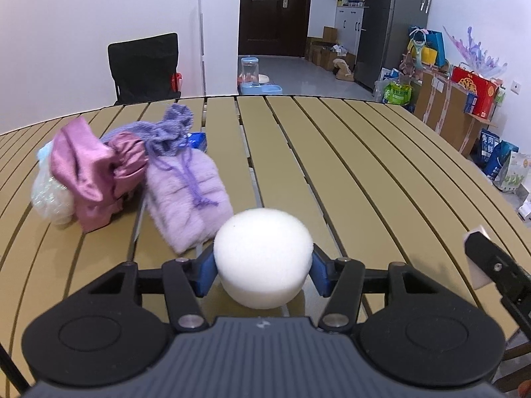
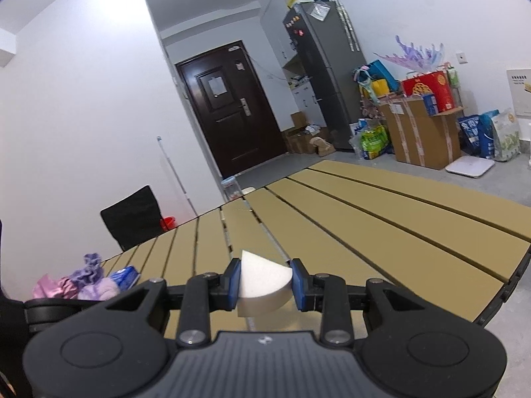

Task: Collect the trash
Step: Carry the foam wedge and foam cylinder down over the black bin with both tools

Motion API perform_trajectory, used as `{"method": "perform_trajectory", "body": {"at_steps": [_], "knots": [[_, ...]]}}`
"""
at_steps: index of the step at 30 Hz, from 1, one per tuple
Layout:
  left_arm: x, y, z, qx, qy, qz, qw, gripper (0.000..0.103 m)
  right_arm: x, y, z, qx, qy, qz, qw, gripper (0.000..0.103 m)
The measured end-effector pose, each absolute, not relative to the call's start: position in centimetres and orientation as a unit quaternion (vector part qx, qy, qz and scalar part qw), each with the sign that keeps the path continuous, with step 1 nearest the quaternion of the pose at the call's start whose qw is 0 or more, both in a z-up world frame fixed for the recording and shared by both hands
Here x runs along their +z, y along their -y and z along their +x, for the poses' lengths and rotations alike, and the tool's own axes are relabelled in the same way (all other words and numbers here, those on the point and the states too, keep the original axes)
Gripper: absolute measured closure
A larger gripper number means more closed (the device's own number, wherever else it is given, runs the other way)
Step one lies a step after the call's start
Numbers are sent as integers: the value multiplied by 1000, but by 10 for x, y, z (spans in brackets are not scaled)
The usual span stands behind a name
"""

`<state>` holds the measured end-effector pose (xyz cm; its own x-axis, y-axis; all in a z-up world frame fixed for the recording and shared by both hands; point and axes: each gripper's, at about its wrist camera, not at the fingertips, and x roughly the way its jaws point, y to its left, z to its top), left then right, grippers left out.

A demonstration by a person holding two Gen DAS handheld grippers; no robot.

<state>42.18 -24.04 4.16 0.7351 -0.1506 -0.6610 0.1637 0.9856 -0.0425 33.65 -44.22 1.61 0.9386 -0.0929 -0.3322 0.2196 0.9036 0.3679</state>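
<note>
You are working over the slatted tan table, which fills most of both views and stands bare on its right half. On its far left lies the biggest cluster: a heap of soft pouches, 1 shiny pink, 1 knitted purple with a drawstring, 1 fluffy lilac, with a clear plastic bag and a blue packet tucked against them. Whether any of these counts as trash, or is meant as the place to put it, I cannot tell.

Next in size is the round white foam puck. Your left gripper is clamped on it, the blue pads pressing its sides, and it sits just above or on the slats near you; contact with the table is hard to read.

Smallest is the white foam wedge, a quarter-round piece. Your right gripper is closed on it and holds it clear of the table, off to the right of the puck.

So you seem to be in the carrying step: 2 pieces picked, neither dropped off. No bin shows in either view. The next move likely calls for lifting the puck clear, keeping both grips firm on the squashy foam, and turning to find the container.
</note>
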Motion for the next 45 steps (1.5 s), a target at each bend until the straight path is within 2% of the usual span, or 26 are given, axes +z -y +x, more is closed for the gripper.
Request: {"method": "perform_trajectory", "body": {"at_steps": [19, 45], "knots": [[76, 183, 332, -74, -319, 9, 945, 46, 33, 402, 283, -30, -139, 184, 973, 73], [73, 102, 205, -79, -298, -3, 951, 46, 16, 304, 181, 47, -172, 120, 977, 73]]}}
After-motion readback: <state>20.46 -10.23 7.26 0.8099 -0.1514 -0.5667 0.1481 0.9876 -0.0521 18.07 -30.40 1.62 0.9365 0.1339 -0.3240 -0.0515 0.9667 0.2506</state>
